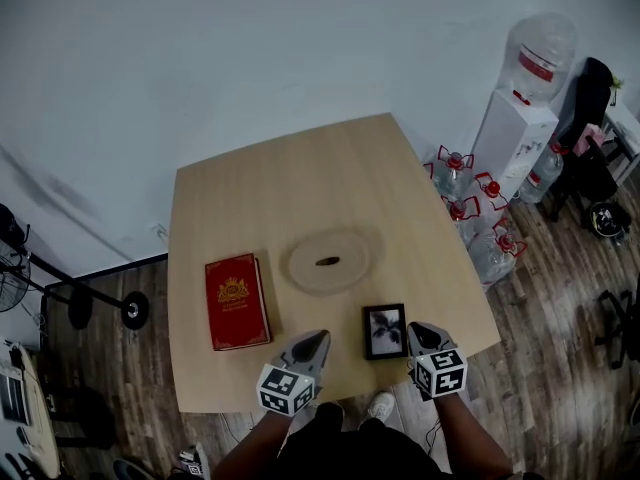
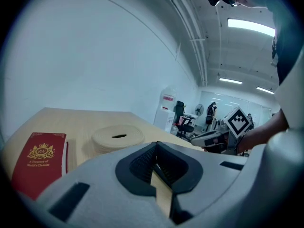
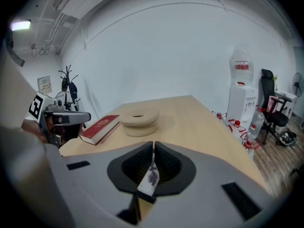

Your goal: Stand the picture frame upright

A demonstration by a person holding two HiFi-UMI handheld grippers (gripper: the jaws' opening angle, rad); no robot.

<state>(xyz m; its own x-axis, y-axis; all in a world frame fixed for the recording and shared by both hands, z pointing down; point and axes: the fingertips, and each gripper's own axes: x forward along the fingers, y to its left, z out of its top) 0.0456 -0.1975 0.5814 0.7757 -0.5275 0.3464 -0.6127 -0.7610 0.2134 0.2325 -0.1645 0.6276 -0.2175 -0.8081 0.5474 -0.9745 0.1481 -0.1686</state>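
Observation:
A small black picture frame (image 1: 384,330) with a dark leaf print lies flat near the front edge of the wooden table (image 1: 300,178). My right gripper (image 1: 428,336) sits just right of it, jaws shut and empty. In the right gripper view only a sliver of the frame (image 3: 151,177) shows through the slit under the closed right gripper (image 3: 153,148). My left gripper (image 1: 310,346) is left of the frame, apart from it. In its own view the left gripper (image 2: 156,152) has its pads together, with only bare table showing below.
A red book (image 1: 237,300) lies at the table's left. A round wooden disc (image 1: 328,261) with a slot sits behind the frame. Off the table's right edge stand a water dispenser (image 1: 520,128) and several water bottles (image 1: 470,208). An office chair (image 1: 590,148) is beyond.

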